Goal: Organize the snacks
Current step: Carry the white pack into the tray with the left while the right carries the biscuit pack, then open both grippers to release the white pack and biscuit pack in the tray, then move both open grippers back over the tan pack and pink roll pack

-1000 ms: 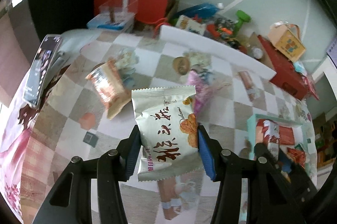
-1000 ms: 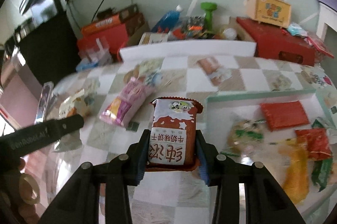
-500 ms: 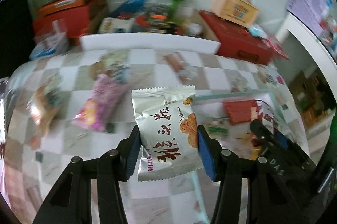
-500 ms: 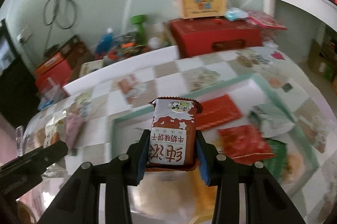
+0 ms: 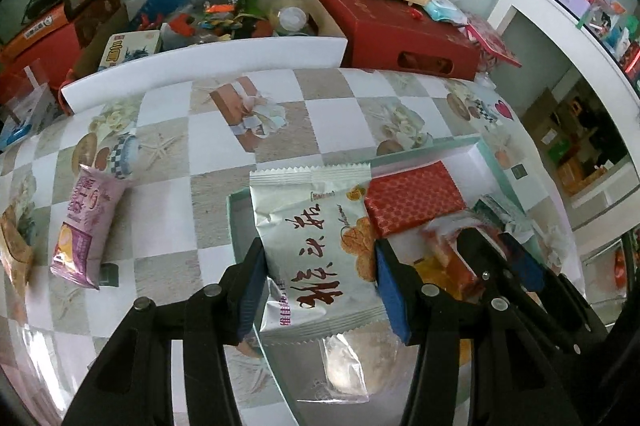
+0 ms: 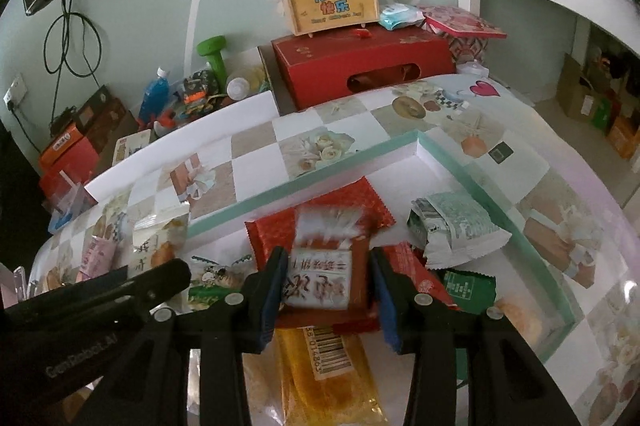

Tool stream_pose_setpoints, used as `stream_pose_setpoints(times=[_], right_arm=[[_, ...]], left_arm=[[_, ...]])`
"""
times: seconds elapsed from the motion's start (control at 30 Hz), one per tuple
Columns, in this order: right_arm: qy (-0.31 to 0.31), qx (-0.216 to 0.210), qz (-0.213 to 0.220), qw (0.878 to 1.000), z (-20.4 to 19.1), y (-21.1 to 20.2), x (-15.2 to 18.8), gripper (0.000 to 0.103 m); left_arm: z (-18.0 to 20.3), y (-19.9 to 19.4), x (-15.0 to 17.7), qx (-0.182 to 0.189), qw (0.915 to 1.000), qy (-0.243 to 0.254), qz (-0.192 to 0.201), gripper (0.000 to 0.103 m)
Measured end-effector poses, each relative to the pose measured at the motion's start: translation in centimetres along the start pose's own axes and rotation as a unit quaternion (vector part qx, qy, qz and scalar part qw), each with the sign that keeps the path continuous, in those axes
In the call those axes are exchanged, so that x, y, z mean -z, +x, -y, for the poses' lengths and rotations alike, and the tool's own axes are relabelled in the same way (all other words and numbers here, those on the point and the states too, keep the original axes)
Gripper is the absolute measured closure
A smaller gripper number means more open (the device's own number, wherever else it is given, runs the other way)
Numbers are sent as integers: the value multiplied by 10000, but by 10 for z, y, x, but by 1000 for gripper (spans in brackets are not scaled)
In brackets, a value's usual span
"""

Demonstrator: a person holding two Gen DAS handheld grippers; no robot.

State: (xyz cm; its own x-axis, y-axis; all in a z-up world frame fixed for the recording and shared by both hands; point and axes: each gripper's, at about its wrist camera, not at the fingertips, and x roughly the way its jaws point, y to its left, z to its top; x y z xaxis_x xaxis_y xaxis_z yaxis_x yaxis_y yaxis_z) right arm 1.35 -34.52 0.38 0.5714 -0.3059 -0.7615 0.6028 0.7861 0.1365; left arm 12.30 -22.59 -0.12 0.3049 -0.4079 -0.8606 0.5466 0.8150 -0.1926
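The left tongs [image 5: 320, 282] pinched a silver pack [image 5: 316, 234] by its lower half, both pads pressed flat on its sides, above the near-left corner of the tray [image 5: 234, 222]. The right tongs [image 6: 324, 290] stood over the tray's middle with a brown pack [image 6: 320, 274] between the pads. That pack showed blurred, and a gap appeared between it and the right pad, so whether the right tongs gripped it or had let it go could not be told.

The tray [image 6: 320, 170] already held a red pack [image 6: 352, 202], a grey-green pack [image 6: 456, 226], a dark green pack [image 6: 468, 290] and a yellow pack [image 6: 324, 378], several touching or overlapping. A pink pack [image 5: 86, 222] lay on the counter [image 5: 208, 130], well apart from the tray's left wall.

Procedure for the step in hand, as judged:

1. Lower each pack until it nearly touches the contents before spreading the tongs; a drop from height would let it slide or flip.
2. Place the silver pack in the barer left part, clear of the wall, so it lies flat rather than propped on the rim.
3. Keep the two tongs apart; they stood close over the tray, and the left arm showed just beside the right tongs in the right view.
4. Withdraw straight up, so the pads do not drag a wrapper out.
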Motion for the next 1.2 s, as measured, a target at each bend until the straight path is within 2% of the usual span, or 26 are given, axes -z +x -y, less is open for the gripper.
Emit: stream_pose_setpoints(times=[0.07,0.13,0.27,0.3,0.33,0.37,0.4,0.47,0.53,0.63,0.7,0.87,0.93,1.2], right_arm=[[-46,-16,11,10000,-3,-1,0,57],[-83,-27,20,10000,-5,-3,-1,57],[-124,10,11,9999,-8,-6,-1,55],[-143,28,-15,9999,-9,-6,-1,47],[-161,50,-43,9998,-10,-6,-1,33],[-201,87,-80,9997,-13,-6,-1,29],[-245,129,-89,9996,-15,-7,0,26],[-312,203,-176,9992,-20,-5,1,26],[-359,236,-286,9987,-22,-2,2,19],[-435,315,-387,9978,-27,1,5,15],[-477,351,-394,9975,-30,1,6,10],[-559,365,-356,9971,-38,1,7,9],[-586,372,-346,9970,-42,1,7,0],[-695,275,-173,9971,-64,-7,8,0]], left_arm=[[-3,-4,1,-73,10000,-14,39,48],[-6,-9,1,-74,9999,-53,76,38],[-17,-23,5,-51,9996,-151,214,35],[-20,-26,7,-96,9995,-172,232,32],[-24,-28,10,-172,9993,-199,251,27],[-29,-31,12,-293,9990,-224,270,25],[-36,-33,15,-494,9981,-235,280,19],[-47,-35,20,-865,9955,-241,292,15],[-58,-36,24,-1035,9938,-305,283,15],[-74,-39,28,-1077,9924,-517,311,9],[-81,-41,29,-1138,9912,-577,352,9],[-96,-42,30,-1328,9880,-684,398,8],[-104,-45,29,-1299,9873,-796,439,8],[-142,-58,25,-1430,9806,-1174,653,8]])
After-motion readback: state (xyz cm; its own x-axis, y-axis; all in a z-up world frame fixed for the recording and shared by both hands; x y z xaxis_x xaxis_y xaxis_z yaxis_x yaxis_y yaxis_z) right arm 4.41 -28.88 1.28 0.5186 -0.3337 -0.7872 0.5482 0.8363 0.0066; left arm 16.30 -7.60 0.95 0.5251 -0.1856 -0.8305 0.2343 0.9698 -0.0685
